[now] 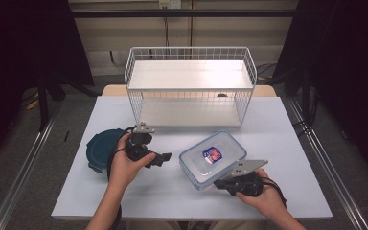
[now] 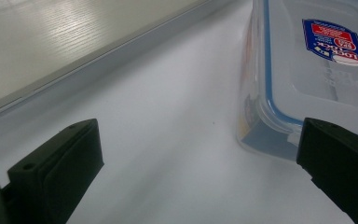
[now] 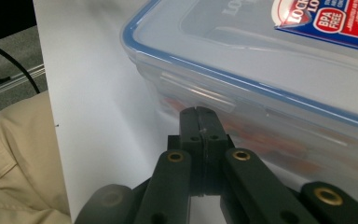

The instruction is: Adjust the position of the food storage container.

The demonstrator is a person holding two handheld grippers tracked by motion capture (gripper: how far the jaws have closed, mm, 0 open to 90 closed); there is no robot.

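Container [image 1: 213, 159] between left tongs [image 1: 165, 157] (spread) and right tongs [image 3: 200, 116].

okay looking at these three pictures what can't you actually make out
- Clear container contents: in the right gripper view, frosted plastic shows just reddish blurs inside.
- Right tool: jaws shut at a side latch; whether they pinch anything is hidden.
- Dark teal round dish: in the high view, the left hand covers its right part.
- Lid label: small print blurred in the left gripper view.
- Left tool: jaws open, holding nothing.
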